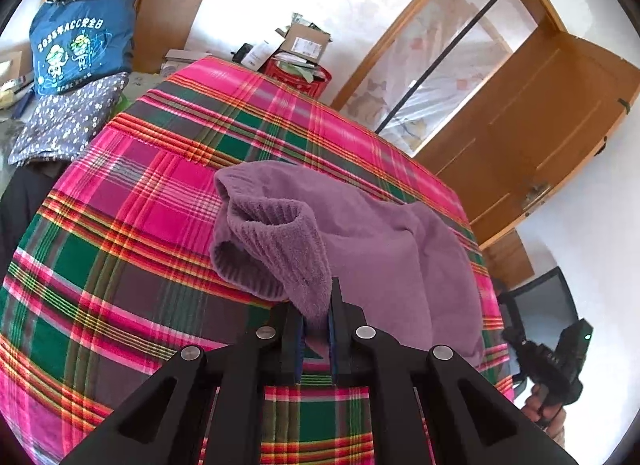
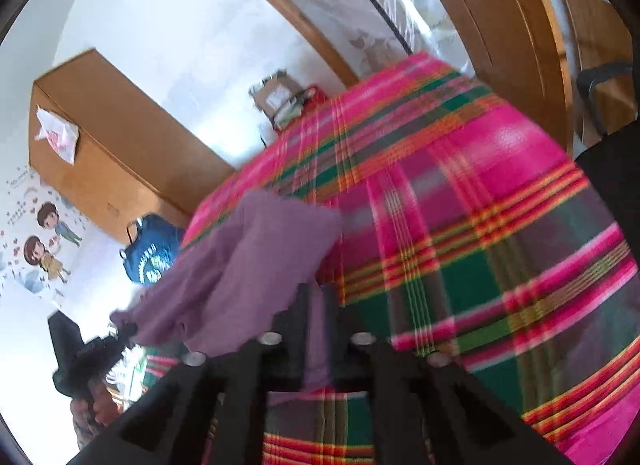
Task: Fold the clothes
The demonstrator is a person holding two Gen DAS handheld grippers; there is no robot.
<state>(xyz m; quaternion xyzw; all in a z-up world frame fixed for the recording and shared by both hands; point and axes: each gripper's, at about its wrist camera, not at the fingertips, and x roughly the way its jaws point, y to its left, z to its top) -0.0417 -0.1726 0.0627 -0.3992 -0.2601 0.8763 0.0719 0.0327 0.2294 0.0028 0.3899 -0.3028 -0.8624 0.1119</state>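
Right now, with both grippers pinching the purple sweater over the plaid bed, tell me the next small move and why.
Probably lift both ends and draw them apart to spread the sweater. The left gripper is shut on its ribbed edge and the right gripper is shut on another part, yet the cloth between them lies bunched on the plaid bedcover, too crumpled to fold cleanly.

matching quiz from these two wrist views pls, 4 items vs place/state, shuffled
Things:
1. purple sweater
2. blue bag
3. plaid cloth
4. cardboard box

Places or states:
A. spread flat under the garment
B. pinched in the jaws of both the left gripper and the right gripper
C. standing at the far left, cartoon print facing the camera
D. open, beyond the far edge of the plaid surface

Pairs: 1-B, 2-C, 3-A, 4-D
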